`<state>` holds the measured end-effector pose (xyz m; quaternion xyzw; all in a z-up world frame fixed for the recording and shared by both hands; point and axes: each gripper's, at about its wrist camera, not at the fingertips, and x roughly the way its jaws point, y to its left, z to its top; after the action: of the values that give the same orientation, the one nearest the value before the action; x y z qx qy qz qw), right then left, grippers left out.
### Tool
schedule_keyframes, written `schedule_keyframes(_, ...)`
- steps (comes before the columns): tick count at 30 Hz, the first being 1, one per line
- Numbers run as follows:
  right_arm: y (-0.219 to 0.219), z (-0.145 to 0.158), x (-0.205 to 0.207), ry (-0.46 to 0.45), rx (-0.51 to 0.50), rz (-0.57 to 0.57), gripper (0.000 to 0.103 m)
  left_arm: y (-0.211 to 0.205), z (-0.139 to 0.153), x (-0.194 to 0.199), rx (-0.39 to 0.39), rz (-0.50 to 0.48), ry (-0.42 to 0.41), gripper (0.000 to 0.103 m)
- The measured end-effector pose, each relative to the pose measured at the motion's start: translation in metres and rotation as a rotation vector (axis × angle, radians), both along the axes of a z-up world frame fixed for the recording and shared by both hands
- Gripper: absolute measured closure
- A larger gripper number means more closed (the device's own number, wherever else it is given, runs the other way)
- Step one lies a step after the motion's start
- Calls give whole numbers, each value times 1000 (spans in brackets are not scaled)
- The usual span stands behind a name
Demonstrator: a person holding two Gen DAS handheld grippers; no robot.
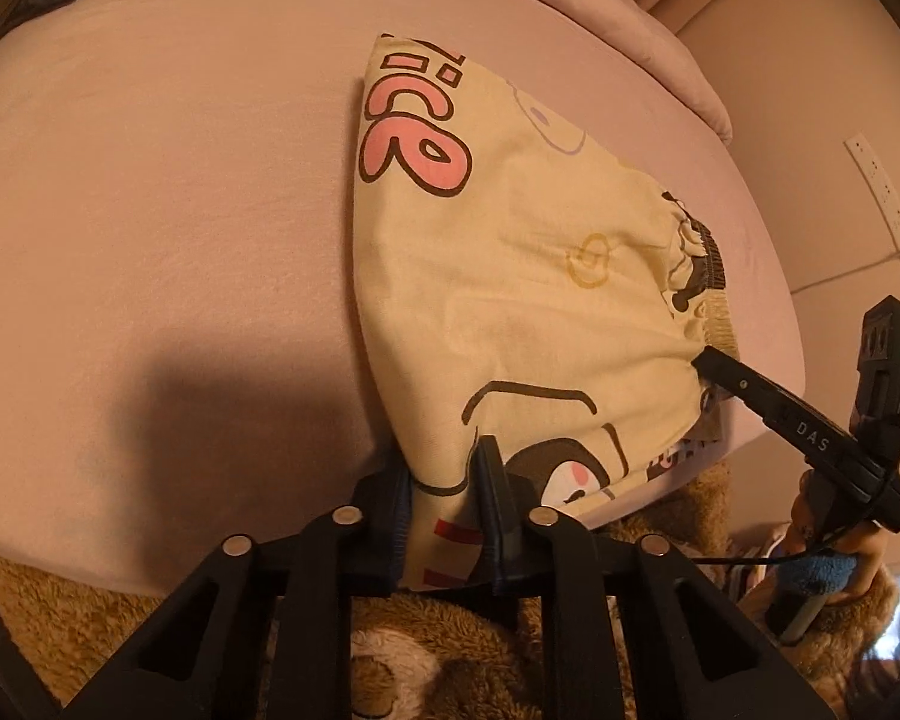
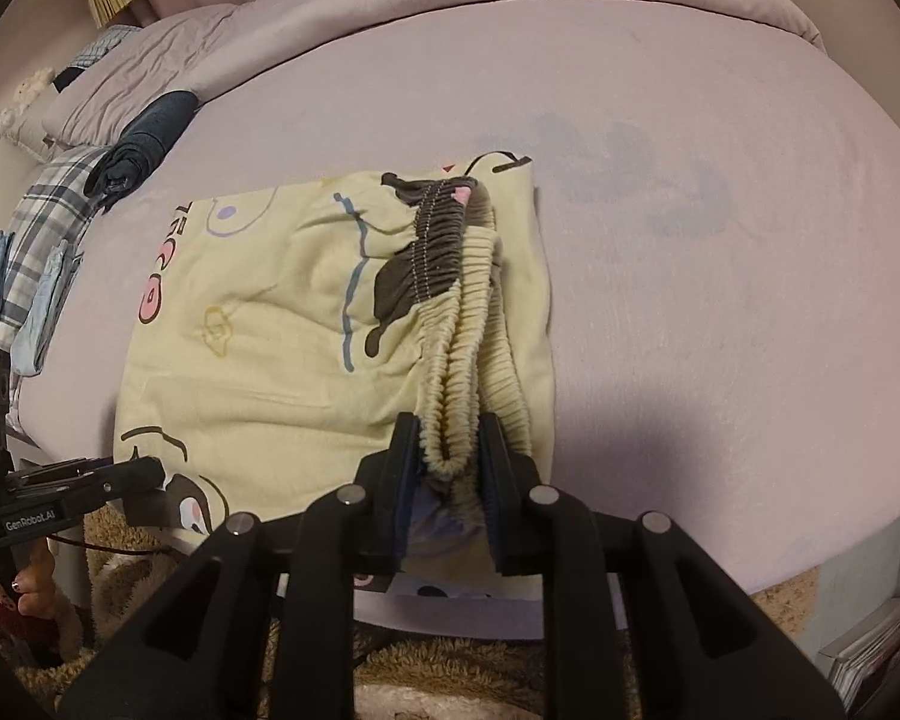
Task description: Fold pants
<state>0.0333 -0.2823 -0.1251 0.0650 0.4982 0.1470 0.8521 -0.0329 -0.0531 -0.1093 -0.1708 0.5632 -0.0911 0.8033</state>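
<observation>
Our right gripper (image 2: pixel 450 468) has its fingers closed on the bunched elastic waistband (image 2: pixel 462 324) at the lower middle of the right wrist view, and our left gripper (image 1: pixel 444 480) pinches a lower corner of the pants (image 1: pixel 510 276) at the bottom middle of the left wrist view. Holding two points along the near edge seems meant to keep the layers together for the next fold. The pants lie already doubled over on the pink bed (image 2: pixel 720 300), near its front edge, with the waistband on top of another layer. In the left of the right wrist view sit a dark rolled garment (image 2: pixel 144 144) and plaid cloth (image 2: pixel 48 210). We cannot see how many layers each grip holds, nor the pant legs, which are tucked beneath.
</observation>
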Motion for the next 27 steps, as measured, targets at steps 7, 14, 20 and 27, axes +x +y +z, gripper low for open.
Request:
schedule_keyframes(7,17,14,11,-53,-74,-5,42,1,-5,-6,4,0,3,88)
schedule_keyframes(14,9,-15,15,46,-2,-35,41,6,-10,-3,-7,-1,16,88)
schedule_keyframes(20,2,-17,7,58,4,-28,41,5,-9,-2,-3,-5,13,88)
schedule_keyframes(27,-4,-14,2,65,29,-34,40,11,3,2,-20,-23,22,81)
